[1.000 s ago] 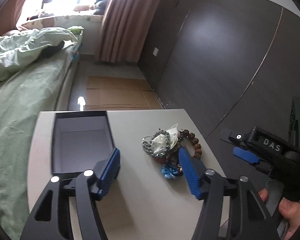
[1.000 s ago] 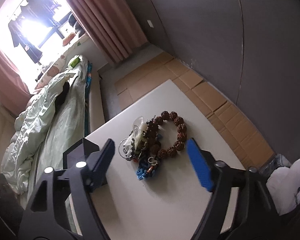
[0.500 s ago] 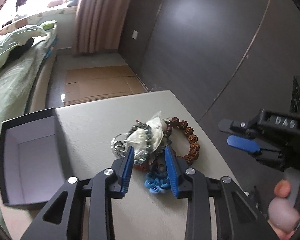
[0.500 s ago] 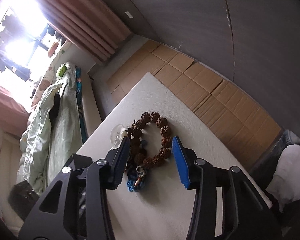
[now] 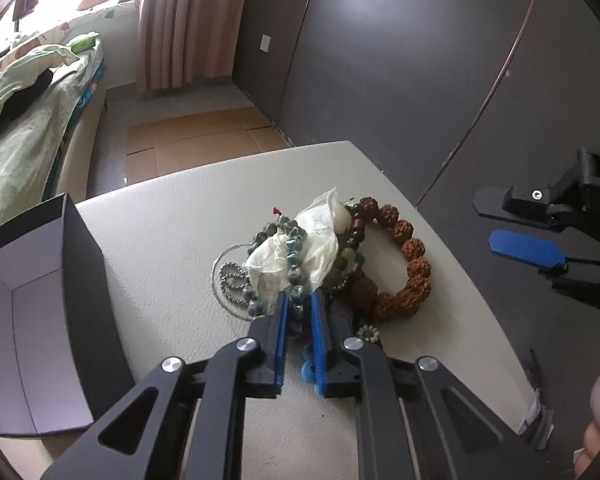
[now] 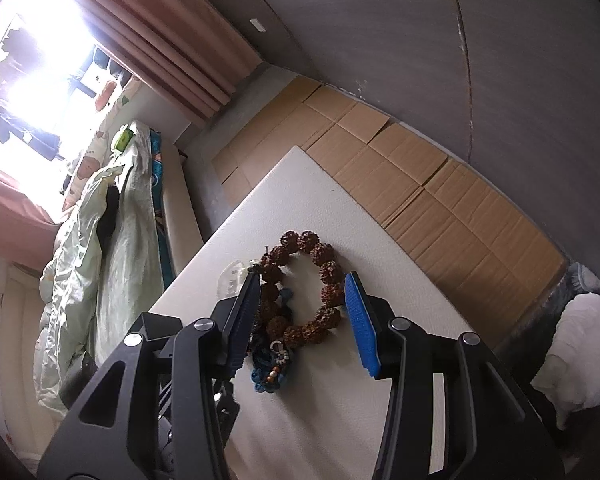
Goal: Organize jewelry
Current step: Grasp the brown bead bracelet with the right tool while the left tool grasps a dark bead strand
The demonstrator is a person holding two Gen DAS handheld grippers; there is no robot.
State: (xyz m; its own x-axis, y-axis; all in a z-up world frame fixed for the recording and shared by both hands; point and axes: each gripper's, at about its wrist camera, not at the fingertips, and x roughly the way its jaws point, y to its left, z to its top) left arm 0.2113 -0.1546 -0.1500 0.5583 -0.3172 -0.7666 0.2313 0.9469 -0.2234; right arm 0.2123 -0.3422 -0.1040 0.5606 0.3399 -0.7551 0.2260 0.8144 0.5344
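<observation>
A heap of jewelry lies on the white table: a grey-green bead bracelet over a crumpled clear bag, a silver chain, a brown rudraksha bracelet and a blue knotted cord. My left gripper is shut on the grey-green bead bracelet at the heap's near side. My right gripper is open and straddles the brown bracelet from above; it also shows in the left wrist view.
An open black box with a pale lining stands at the table's left edge. A bed with green bedding lies beyond it. Flattened cardboard covers the floor by the dark wall.
My left gripper moved forward into the heap and closed from wide open onto the grey-green beads. My right gripper came down closer over the brown bracelet, its jaws narrowing.
</observation>
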